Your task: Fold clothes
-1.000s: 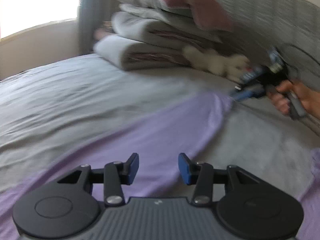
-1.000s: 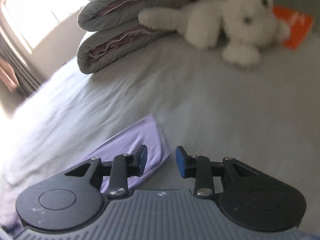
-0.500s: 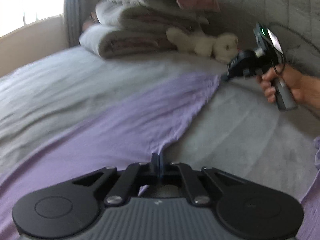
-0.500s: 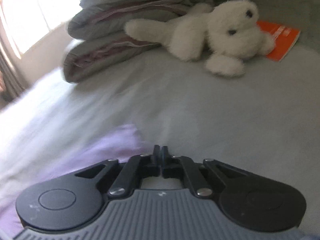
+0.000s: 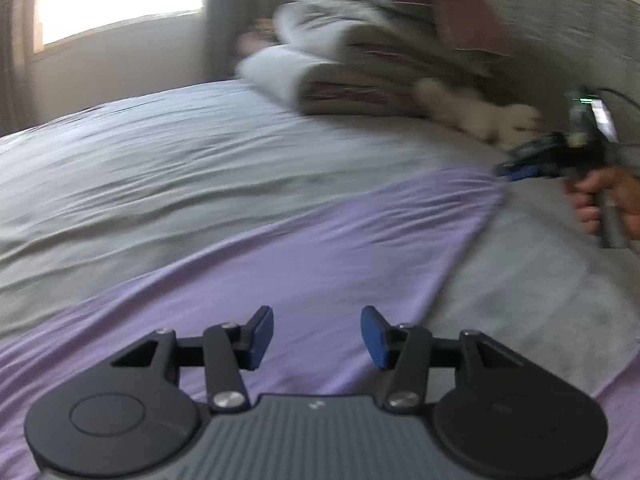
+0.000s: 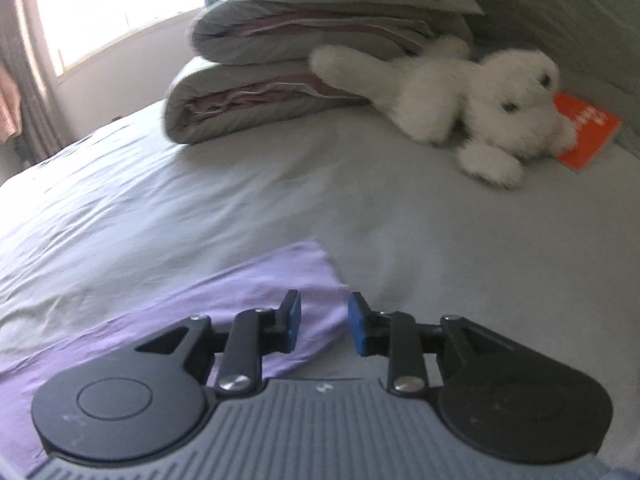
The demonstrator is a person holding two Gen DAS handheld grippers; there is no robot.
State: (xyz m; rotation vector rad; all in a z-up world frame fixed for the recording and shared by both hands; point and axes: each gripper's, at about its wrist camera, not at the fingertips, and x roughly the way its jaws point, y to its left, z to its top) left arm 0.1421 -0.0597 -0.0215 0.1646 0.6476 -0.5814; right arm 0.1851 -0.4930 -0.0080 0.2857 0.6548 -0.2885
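Note:
A lilac garment (image 5: 320, 256) lies spread flat on the grey bed sheet (image 5: 160, 168). My left gripper (image 5: 317, 334) is open and empty, just above the garment's near part. My right gripper (image 6: 324, 322) is open and empty, over the garment's far corner (image 6: 280, 280). The right gripper also shows in the left wrist view (image 5: 536, 164), held in a hand at that far corner. Another lilac piece (image 5: 624, 400) shows at the right edge.
A stack of folded grey and mauve bedding (image 6: 304, 60) stands at the head of the bed. A white plush toy (image 6: 472, 108) and an orange booklet (image 6: 584, 132) lie beside it. A window (image 6: 112, 4) is at the left, a grey headboard (image 5: 560, 36) behind.
Half a second ago both grippers were shut on the lilac garment's edge. Now both have opened and let it go, and it lies flat on the bed.

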